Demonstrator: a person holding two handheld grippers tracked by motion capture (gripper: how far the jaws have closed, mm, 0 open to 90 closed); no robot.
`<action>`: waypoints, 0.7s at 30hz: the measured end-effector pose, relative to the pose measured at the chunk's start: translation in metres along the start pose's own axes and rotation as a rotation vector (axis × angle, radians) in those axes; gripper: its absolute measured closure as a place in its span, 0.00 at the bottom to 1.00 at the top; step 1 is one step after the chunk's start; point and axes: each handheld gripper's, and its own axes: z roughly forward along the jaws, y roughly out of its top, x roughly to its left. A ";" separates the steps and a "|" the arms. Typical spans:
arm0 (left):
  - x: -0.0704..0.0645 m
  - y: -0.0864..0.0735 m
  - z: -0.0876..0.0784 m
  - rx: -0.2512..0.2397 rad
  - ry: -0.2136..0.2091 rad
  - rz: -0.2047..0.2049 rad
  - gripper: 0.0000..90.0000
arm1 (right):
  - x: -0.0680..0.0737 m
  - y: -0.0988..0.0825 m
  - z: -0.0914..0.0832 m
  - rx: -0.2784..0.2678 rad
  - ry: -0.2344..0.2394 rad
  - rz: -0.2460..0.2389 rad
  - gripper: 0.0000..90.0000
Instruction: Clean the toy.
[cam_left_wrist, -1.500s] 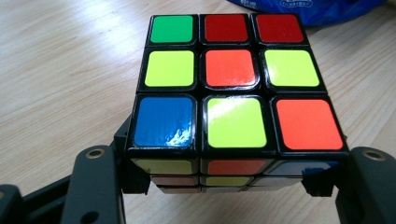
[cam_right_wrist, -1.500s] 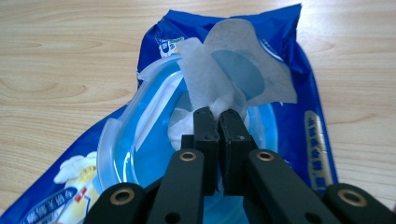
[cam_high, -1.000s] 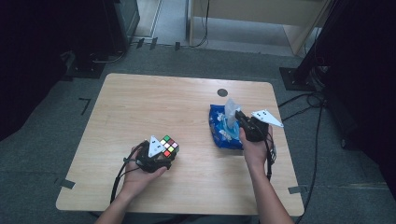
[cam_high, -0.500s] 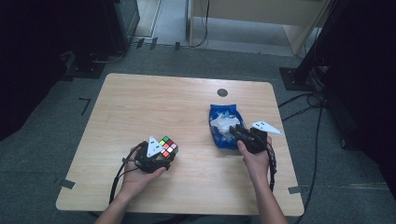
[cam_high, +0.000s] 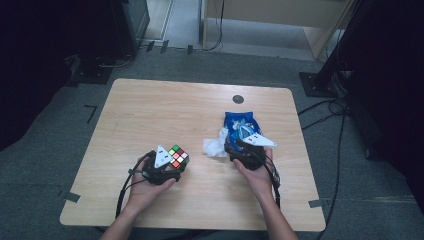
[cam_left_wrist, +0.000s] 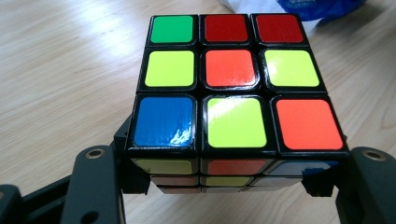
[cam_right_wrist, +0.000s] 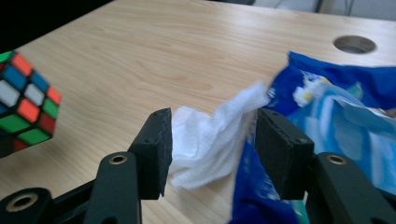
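left gripper (cam_high: 172, 167): clamped on cube (cam_high: 178, 156), near-left of table (cam_high: 150, 105); far half is bare room.
tissue (cam_high: 215, 146): centre, against pack's left edge.
right gripper (cam_high: 239, 150): jaws just opening, tissue loose between.
wipes pack (cam_high: 239, 125): right.
change: right hand dropped lower; tissue was up.

The surface (cam_high: 165, 107) under my hands is pale wood-look laminate, smooth, with a soft sheen where the light falls. The cube (cam_left_wrist: 233, 88) in my left gripper (cam_left_wrist: 229, 186) is black plastic faced with glossy coloured stickers that throw back bright glare; the blue one is scuffed at a corner. My right gripper (cam_right_wrist: 210, 154) is matt black plastic with dull, faintly grainy pads and small brass-coloured metal eyelets. The tissue (cam_right_wrist: 210, 135) between those pads is soft white paper, crumpled and matt. The packet (cam_right_wrist: 345, 107) beside it is shiny blue plastic film, creased.
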 end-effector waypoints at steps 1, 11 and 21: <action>0.003 0.000 -0.001 0.000 0.004 -0.003 0.38 | 0.002 0.000 0.000 -0.007 0.009 -0.008 0.53; 0.007 -0.001 -0.003 -0.003 0.011 -0.018 0.38 | 0.032 -0.006 0.047 0.050 -0.118 0.010 0.46; 0.003 -0.003 -0.001 -0.009 -0.018 0.002 0.38 | 0.047 -0.016 0.076 0.145 -0.266 -0.075 0.54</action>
